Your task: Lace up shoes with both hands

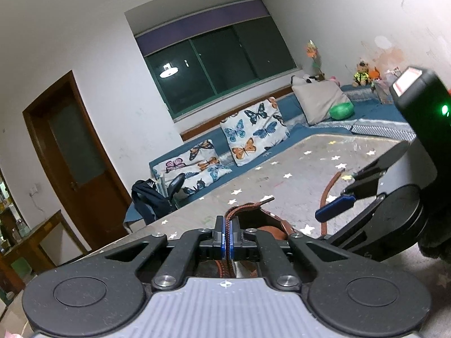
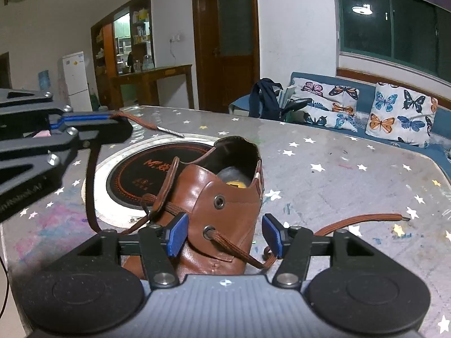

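left gripper (image 1: 227, 232) jaws pinch the brown shoelace (image 1: 227, 264); right gripper (image 2: 224, 235) jaws spread, straddling the leather shoe (image 2: 222, 197) on the counter (image 2: 338, 174).

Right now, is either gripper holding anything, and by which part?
Left gripper is shut on the brown braided shoelace, a little back from its tip. Right gripper is open astride the brown leather shoe, holding nothing.

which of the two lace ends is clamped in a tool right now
The lace end on the shoe's left side, pinched in the shut left tool. The other lace end lies loose on the table, right of the open right tool.
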Available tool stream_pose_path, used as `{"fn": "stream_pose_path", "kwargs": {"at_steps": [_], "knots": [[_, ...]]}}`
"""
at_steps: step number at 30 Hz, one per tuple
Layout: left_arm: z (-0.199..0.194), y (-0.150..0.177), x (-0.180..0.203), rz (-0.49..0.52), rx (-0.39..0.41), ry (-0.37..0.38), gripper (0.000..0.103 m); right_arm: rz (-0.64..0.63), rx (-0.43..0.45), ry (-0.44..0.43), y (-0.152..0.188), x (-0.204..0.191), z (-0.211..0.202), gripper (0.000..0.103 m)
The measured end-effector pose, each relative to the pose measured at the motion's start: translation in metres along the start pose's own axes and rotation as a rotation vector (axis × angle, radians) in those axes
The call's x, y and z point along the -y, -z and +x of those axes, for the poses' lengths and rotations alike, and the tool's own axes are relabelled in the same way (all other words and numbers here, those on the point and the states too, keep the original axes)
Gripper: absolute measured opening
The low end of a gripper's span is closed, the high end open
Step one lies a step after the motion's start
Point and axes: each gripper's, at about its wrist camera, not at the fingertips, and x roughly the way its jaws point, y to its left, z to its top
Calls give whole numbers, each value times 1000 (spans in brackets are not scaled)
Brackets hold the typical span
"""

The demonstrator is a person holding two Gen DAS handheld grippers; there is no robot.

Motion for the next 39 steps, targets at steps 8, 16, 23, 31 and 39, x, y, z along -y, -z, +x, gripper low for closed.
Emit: {"fn": "stream_pose_path", "kwargs": {"at_steps": [8,16,23,31,39], "knots": [[10,2,9,22,-31,44,3,-28,40,49,2,-4,-13,59],[27,-1,21,93,-52,85,3,27,70,68,5,10,-25,59],[41,1,26,133,-65,118,3,73,76,67,9,26,-28,59],[46,-2,30,175,-79,135,3,98,78,59,11,34,-29,59],[54,-3,34,212,-111,145,3,108,81,52,12,36,-28,59]]}}
